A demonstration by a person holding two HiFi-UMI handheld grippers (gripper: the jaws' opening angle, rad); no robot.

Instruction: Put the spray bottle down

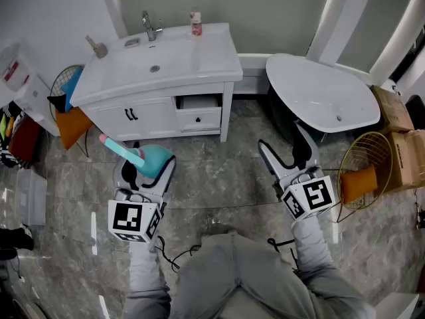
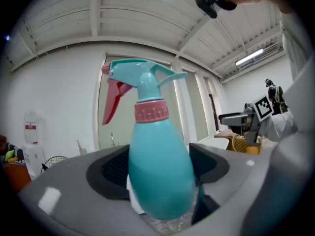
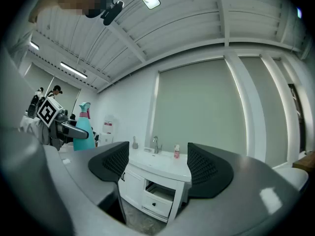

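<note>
at the far left edge of the floor [image 1: 219, 178] a wire basket [image 1: 61, 80] holds a blue and an orange cloth, just beside the left end of the vanity [image 1: 166, 115]. the vanity stands against the back wall, with a tap [image 1: 149, 25] and a small pink bottle [image 1: 195, 24] at the back edge of its top. its upper right drawer [image 1: 199, 102] stands partly open.

in front of the vanity, above the grey marble floor, the left gripper [image 1: 146, 166] is clamped on the spray bottle [image 1: 158, 158]. the left gripper view shows both pads pressed against the teal belly, with the pink collar, teal head and red trigger clear above them. in the head view the spray bottle leans, its nozzle pointing up and left toward the vanity doors. it touches only the jaws.

to the right, the right gripper [image 1: 282, 141] hangs over the floor with its jaws wide apart and nothing between them. its own view looks through the gap at the vanity well beyond. behind it a white tub [image 1: 319, 88] sits near the vanity's right end. at the right edge a gold basket [image 1: 365, 151] with an orange thing in it stands by the tub, and boxes [image 1: 398, 131] are stacked just beyond.
</note>
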